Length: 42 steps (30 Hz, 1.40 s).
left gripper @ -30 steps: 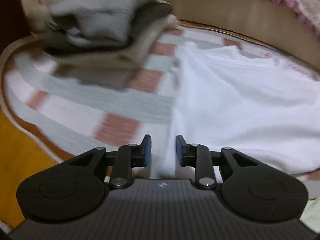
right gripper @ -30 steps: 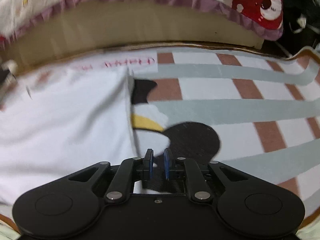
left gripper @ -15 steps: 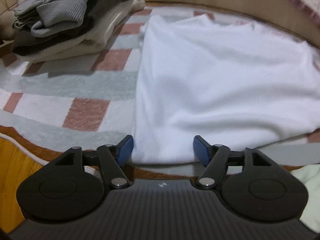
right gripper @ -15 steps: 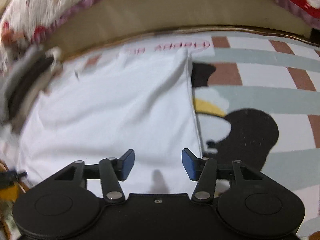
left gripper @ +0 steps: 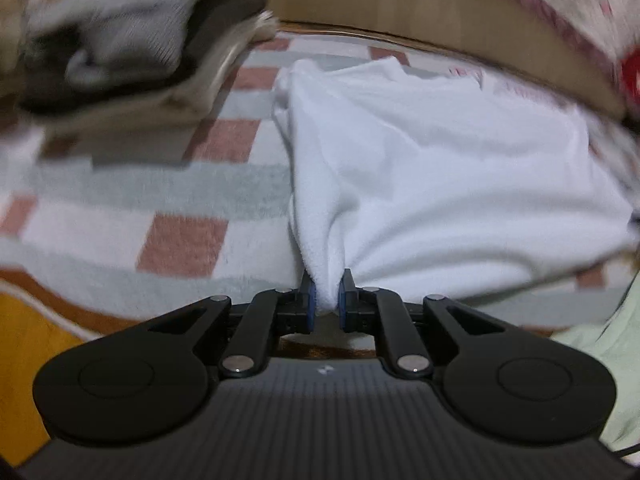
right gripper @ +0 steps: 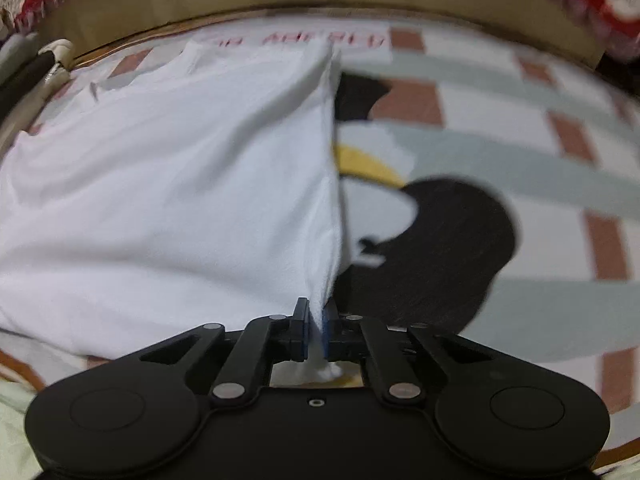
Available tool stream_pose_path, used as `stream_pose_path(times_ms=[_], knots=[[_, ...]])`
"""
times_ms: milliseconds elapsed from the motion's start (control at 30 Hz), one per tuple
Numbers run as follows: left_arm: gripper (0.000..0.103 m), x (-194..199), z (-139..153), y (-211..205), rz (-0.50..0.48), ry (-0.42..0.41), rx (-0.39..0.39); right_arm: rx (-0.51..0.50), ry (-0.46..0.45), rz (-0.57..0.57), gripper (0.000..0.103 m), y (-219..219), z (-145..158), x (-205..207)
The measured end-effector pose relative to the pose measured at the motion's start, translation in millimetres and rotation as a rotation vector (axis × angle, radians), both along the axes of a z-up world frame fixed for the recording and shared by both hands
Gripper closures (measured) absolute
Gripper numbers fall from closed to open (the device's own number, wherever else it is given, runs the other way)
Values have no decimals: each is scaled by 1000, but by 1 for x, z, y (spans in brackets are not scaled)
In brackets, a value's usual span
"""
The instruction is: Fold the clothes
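**Both corners pinched, shirt stretched ahead of me**

My left gripper (left gripper: 326,300) has its jaws pressed together on the near left corner of the white shirt (left gripper: 440,168); a bunched fold of cloth rises out from between the blue pads (left gripper: 310,304) and runs forward along the shirt's left edge. My right gripper (right gripper: 316,334) is clamped the same way on the near right corner of the white shirt (right gripper: 168,184), with a small tuft of fabric poking out behind the pads (right gripper: 325,332) (towards the camera).

The shirt lies spread on the checked blanket (left gripper: 180,240), stretching away from both sets of jaws towards the far edge, where red lettering (right gripper: 304,40) shows just beyond its collar end. Its near hem sags between my two grips.

To the left of the shirt, well apart from my left jaws, sits a pile of folded clothes (left gripper: 132,52), grey on top of dark and beige layers (blurred). To the right of the shirt, just beside its right edge, the blanket carries a black, white and yellow cartoon figure (right gripper: 432,240). A pale green cloth (left gripper: 608,360) lies at the near right in the left view.
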<state>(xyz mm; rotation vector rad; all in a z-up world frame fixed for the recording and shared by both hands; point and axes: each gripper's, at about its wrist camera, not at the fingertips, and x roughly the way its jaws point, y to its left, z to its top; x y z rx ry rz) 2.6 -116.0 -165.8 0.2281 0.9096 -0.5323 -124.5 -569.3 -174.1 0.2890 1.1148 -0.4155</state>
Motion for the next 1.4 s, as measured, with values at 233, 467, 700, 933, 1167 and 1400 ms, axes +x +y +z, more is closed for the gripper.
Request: stream_pose_path(times_ms=[233, 467, 700, 933, 1167, 1400], knots=[[90, 3, -20, -6, 0, 29, 69, -129, 122, 67, 97, 7, -9, 8], [66, 6, 4, 2, 50, 23, 66, 23, -25, -54, 69, -23, 14, -7], [59, 35, 38, -15, 51, -89, -96, 151, -375, 1, 68, -56, 62, 14], [59, 86, 19, -92, -34, -152, -79, 122, -372, 72, 81, -80, 38, 82], [45, 149, -6, -114, 62, -159, -39, 102, -454, -55, 65, -104, -3, 78], [99, 178, -23, -115, 23, -70, -8, 38, -509, 93, 63, -105, -19, 85]])
